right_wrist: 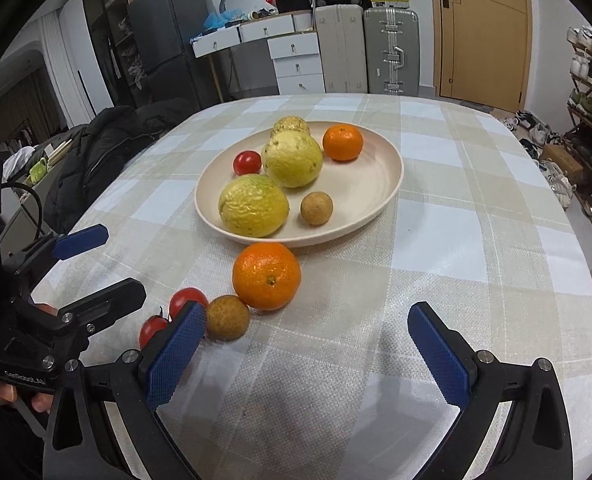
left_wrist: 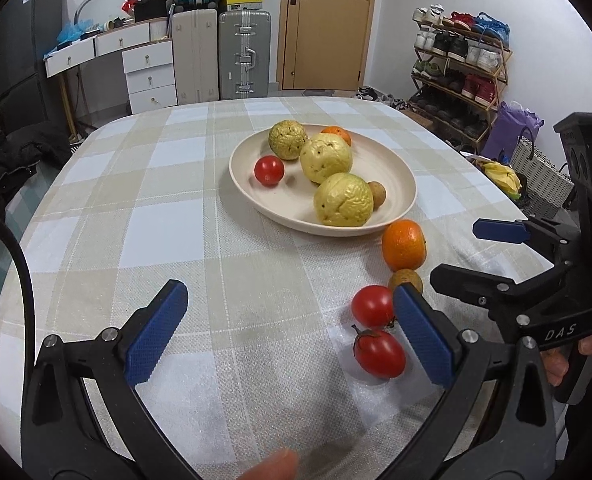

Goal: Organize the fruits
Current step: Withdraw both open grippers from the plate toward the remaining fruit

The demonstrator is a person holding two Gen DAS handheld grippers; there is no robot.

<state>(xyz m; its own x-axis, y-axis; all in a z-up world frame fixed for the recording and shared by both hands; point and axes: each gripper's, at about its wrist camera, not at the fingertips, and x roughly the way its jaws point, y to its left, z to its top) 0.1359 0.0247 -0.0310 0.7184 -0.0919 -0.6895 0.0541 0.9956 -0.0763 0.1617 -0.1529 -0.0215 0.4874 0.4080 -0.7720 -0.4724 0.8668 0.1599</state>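
Note:
A cream plate [left_wrist: 391, 172] [right_wrist: 371, 184] holds three yellow-green guavas, a tomato [left_wrist: 269, 170], a small orange [right_wrist: 342, 142] and a brown longan [right_wrist: 316, 208]. On the cloth in front of it lie an orange [left_wrist: 403, 244] [right_wrist: 266, 276], a longan [left_wrist: 405, 280] [right_wrist: 228, 317] and two tomatoes [left_wrist: 372, 305] [left_wrist: 379, 353]. My left gripper [left_wrist: 292, 332] is open and empty, its right finger beside the tomatoes. My right gripper [right_wrist: 315, 356] is open and empty, its left finger next to the loose longan.
The table [left_wrist: 168, 208] has a beige checked cloth. A black jacket [right_wrist: 96, 156] lies off its left side. A shoe rack [left_wrist: 459, 68], suitcases [left_wrist: 244, 60] and white drawers [left_wrist: 148, 76] stand beyond the far edge.

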